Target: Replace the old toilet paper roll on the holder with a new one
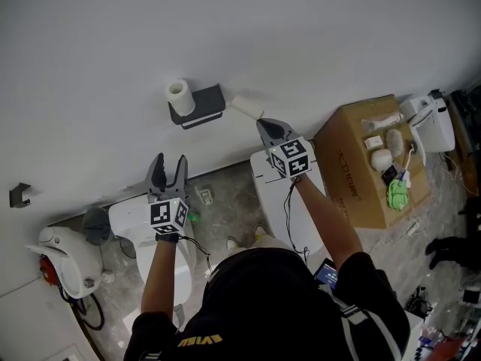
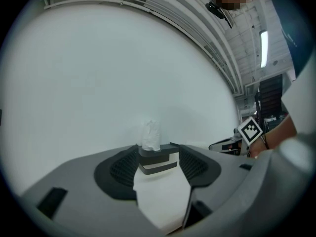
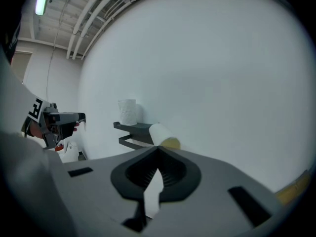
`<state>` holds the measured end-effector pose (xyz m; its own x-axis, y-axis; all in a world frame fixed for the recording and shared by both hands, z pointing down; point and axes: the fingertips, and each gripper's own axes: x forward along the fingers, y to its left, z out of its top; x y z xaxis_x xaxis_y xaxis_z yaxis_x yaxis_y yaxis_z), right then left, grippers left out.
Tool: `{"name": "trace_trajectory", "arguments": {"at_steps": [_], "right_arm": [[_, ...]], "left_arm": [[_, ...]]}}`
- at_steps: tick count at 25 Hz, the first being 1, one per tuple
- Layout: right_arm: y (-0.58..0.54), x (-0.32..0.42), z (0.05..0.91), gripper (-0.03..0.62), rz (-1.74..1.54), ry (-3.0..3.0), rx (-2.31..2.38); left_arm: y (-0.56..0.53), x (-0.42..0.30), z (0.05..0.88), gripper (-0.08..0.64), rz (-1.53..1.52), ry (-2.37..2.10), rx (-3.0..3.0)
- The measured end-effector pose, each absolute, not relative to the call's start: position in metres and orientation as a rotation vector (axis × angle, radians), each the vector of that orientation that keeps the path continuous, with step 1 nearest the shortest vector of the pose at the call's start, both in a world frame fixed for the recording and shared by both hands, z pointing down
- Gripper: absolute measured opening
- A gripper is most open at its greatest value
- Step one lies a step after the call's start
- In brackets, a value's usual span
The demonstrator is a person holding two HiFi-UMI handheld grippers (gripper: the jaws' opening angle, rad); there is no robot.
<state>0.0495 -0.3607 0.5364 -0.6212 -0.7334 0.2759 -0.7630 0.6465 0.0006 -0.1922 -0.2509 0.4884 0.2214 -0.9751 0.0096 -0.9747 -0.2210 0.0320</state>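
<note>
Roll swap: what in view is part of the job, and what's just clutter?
Job: wall holder; roll standing on it; thin roll pinched by the right hand-held gripper; open, empty left hand-held gripper.
Clutter: cardboard box; green item on it.

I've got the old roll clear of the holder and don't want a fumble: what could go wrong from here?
The right hand-held gripper pinches the old roll only at its jaw tips, so it may slip and drop. The new roll stands upright atop the holder; the open left hand-held gripper could knock it off.
</note>
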Motion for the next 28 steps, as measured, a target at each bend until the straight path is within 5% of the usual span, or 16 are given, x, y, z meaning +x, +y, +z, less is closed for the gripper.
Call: {"name": "trace_trajectory", "arguments": {"at_steps": [28], "right_arm": [[-0.323,0.046,0.413,-0.009,-0.022,-2.833,1.266]], "left_arm": [[-0.3,-0.182,0.464,0.276,-0.041,-1.944,2.474]]}}
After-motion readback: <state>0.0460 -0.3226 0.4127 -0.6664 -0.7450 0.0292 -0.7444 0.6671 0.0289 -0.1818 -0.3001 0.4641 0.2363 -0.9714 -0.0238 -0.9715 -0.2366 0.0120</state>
